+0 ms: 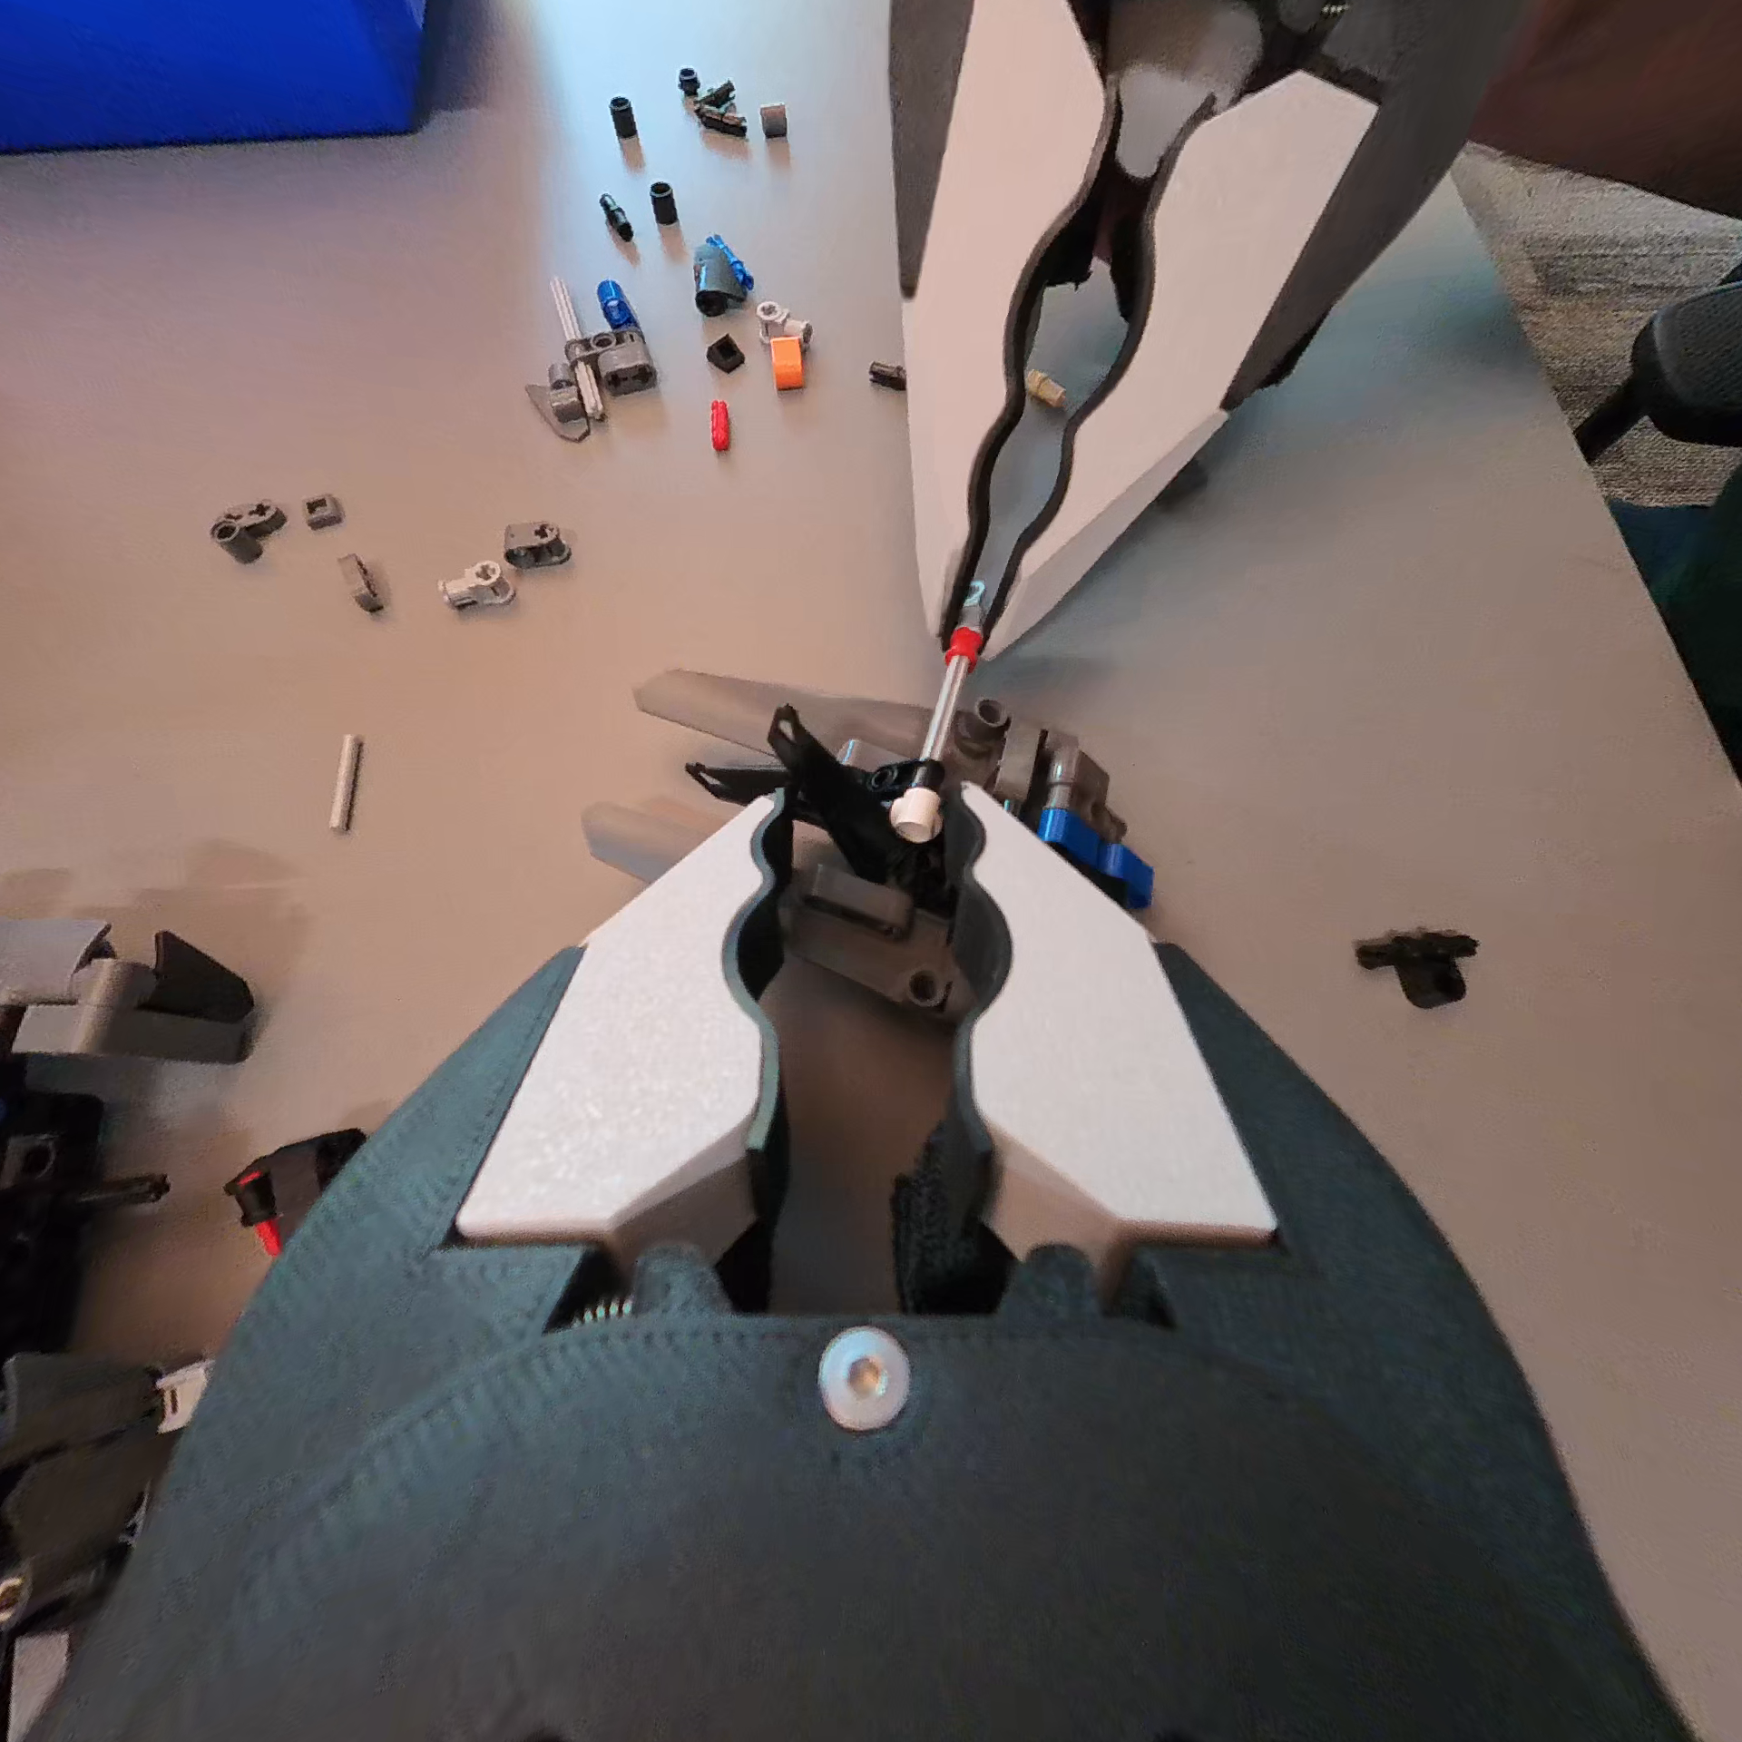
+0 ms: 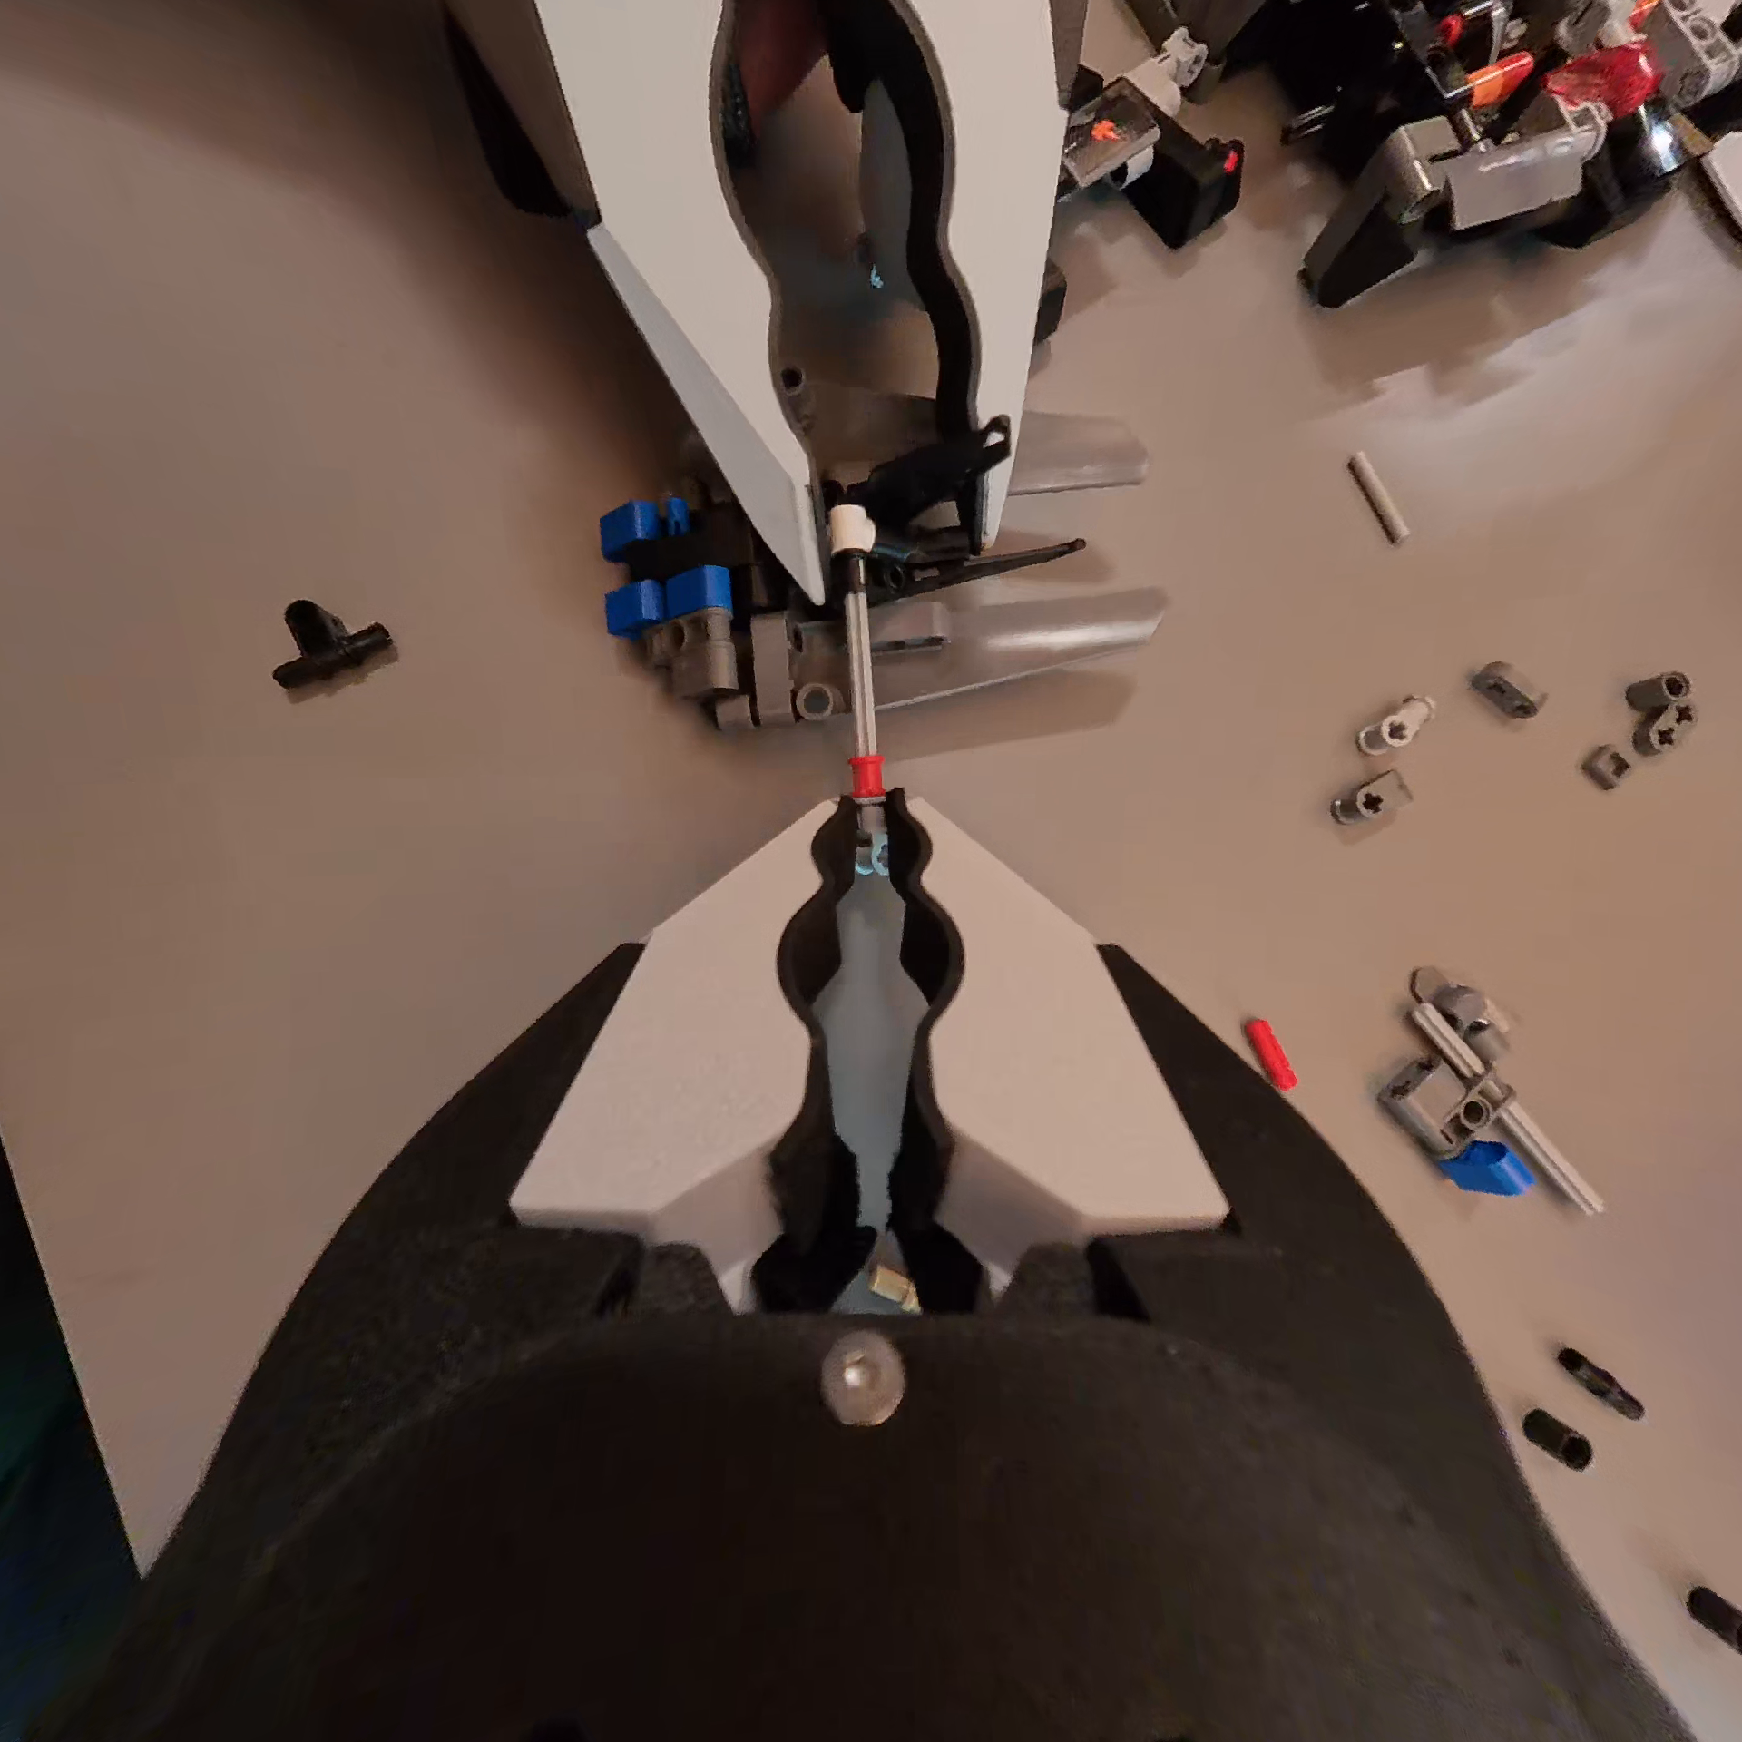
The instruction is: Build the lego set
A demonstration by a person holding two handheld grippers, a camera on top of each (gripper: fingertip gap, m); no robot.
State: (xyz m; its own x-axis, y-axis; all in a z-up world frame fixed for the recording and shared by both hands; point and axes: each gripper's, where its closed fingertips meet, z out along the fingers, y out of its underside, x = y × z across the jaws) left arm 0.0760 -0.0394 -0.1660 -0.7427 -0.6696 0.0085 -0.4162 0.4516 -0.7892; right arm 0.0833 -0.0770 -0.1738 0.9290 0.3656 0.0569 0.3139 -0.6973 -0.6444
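Left wrist view — left gripper [image 1: 862,829]: jaws closed partway, clamped on the grey-and-black lego assembly [image 1: 877,905], which rests on the grey table [image 1: 1320,754].
Left wrist view — right gripper [image 1: 971,617]: reaching in from above, tips pinched tight on the far end of a thin grey axle [image 1: 945,712].
Axle direction: long axis slants from the right gripper's tips down toward the assembly; one red bush [image 1: 961,645] sits by the tips, one white bush [image 1: 918,814] at the near end.
Loose parts: one red pin [image 1: 720,424], one orange piece [image 1: 786,364], one black connector [image 1: 1417,961] lying apart at right.
Right wrist view — right gripper [image 2: 872,811]: nearly shut, nipping the axle [image 2: 860,679] just behind the red bush [image 2: 866,773].
Right wrist view — left gripper [image 2: 895,528]: opposite, gripping the assembly [image 2: 782,679] — three blue blocks [image 2: 650,575] show on its left side.
Axle here: points straight away from the camera, white bush [image 2: 850,528] at the far end.
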